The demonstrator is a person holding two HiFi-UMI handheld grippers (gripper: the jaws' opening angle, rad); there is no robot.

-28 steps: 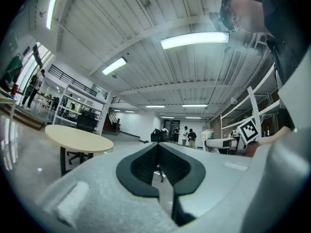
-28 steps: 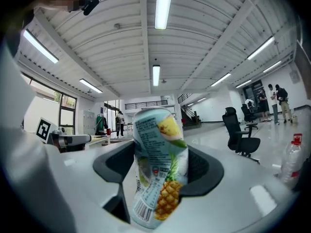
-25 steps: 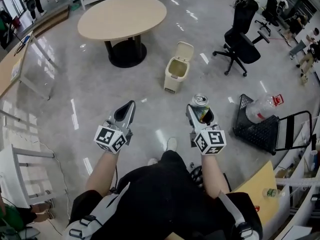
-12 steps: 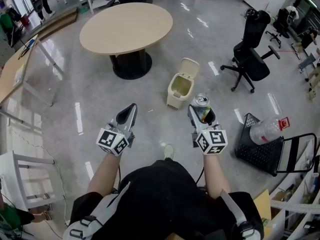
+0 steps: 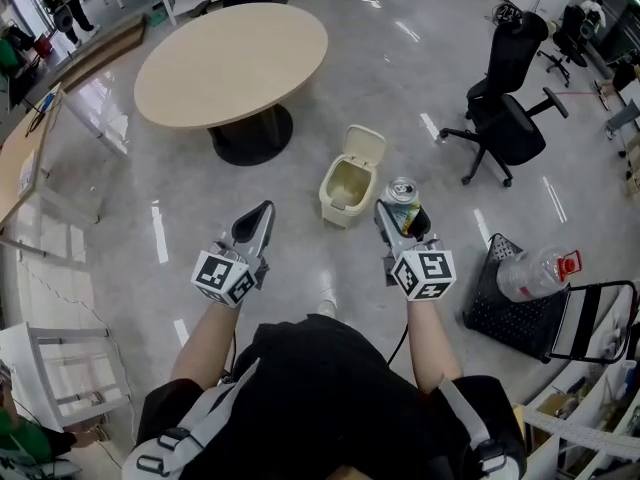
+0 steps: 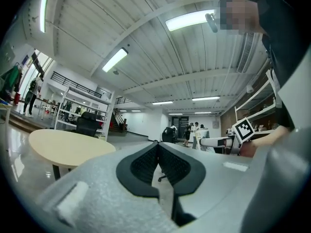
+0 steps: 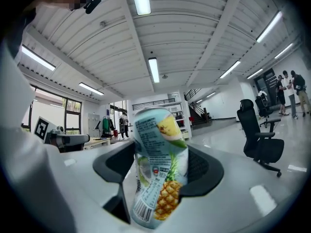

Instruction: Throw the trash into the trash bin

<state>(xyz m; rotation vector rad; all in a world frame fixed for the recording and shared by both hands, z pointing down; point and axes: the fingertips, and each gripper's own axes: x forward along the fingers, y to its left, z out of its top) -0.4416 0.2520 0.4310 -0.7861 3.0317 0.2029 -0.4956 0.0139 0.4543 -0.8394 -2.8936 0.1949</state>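
Observation:
My right gripper (image 5: pixel 402 214) is shut on a drink can (image 5: pixel 402 192), held upright; in the right gripper view the can (image 7: pixel 158 166) shows a pineapple print and fills the gap between the black pads (image 7: pixel 204 171). My left gripper (image 5: pixel 253 224) is shut with nothing in it, its pads (image 6: pixel 146 166) pressed together. A small cream trash bin (image 5: pixel 348 180) with its lid flipped open stands on the floor just ahead, between the two grippers and closer to the right one.
A round beige table (image 5: pixel 232 56) on a black base stands behind the bin. A black office chair (image 5: pixel 508 103) is at the right. A black wire basket (image 5: pixel 510 303) with a plastic bottle (image 5: pixel 535 273) sits at my right. Desks and frames line the left side.
I have walked forward: the bin and table have come closer and shifted left in the head view. Both grippers keep their pose, the can still held in the right one.

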